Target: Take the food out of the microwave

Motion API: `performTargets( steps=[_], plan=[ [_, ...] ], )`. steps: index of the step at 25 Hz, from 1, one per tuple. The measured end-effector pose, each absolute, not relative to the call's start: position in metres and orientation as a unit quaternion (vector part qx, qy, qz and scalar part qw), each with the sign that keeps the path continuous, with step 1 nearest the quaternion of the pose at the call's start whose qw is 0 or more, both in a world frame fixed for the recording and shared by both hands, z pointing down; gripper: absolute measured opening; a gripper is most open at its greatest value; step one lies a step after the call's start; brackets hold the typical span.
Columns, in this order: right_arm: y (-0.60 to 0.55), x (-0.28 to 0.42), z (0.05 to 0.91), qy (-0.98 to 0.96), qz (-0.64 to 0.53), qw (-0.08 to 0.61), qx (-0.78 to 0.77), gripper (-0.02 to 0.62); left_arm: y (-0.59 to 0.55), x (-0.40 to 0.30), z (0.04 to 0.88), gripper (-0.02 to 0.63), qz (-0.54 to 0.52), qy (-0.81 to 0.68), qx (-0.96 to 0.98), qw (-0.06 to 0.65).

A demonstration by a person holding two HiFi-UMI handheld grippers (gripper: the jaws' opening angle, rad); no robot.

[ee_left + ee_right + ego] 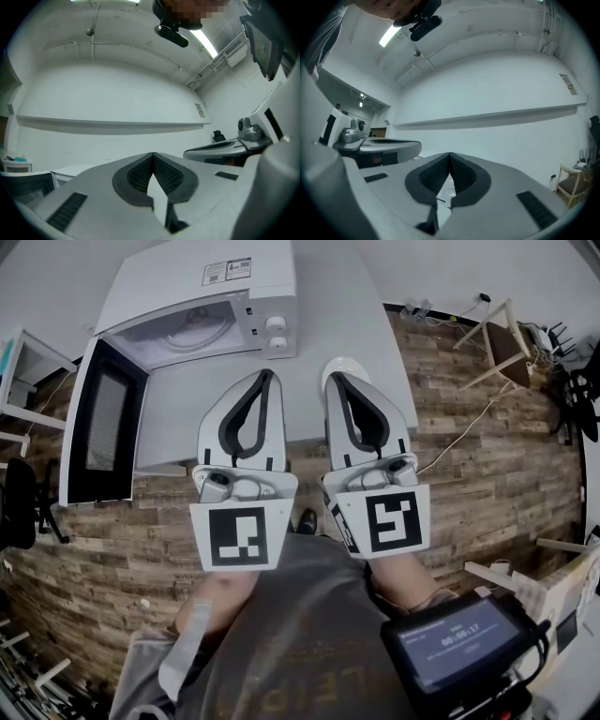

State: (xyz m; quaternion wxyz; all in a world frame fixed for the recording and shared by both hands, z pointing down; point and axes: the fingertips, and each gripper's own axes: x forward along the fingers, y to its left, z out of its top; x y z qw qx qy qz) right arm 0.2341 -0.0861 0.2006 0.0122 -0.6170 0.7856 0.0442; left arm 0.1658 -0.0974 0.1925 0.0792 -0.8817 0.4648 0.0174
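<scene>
A white microwave [208, 292] stands at the back of a white table [178, 409], with its door [101, 427] swung wide open to the left. Inside the cavity lies a white round dish [195, 329]; I cannot make out any food on it. My left gripper [269, 376] [153, 154] is shut and empty, over the table in front of the microwave. My right gripper [334, 378] [450, 154] is beside it, also shut and empty. Both point level at a blank white wall. A white rounded object [349, 365] shows just beyond the right gripper's tips, partly hidden.
The open door juts out past the table's left front corner. A wooden chair [497, 338] and cables lie on the plank floor at the right, and a dark office chair [19, 502] stands at the left. A screened device [450, 643] hangs at the person's waist.
</scene>
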Motion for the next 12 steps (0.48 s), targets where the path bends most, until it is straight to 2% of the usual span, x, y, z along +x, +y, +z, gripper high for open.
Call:
performTargets(
  steps=[12],
  plan=[
    [-0.0845, 0.2415, 0.2048, 0.785, 0.039, 0.014, -0.618, 0.006, -0.096, 0.1734, 0.1942, 0.008, 0.013, 0.464, -0.882, 0.078]
  ],
)
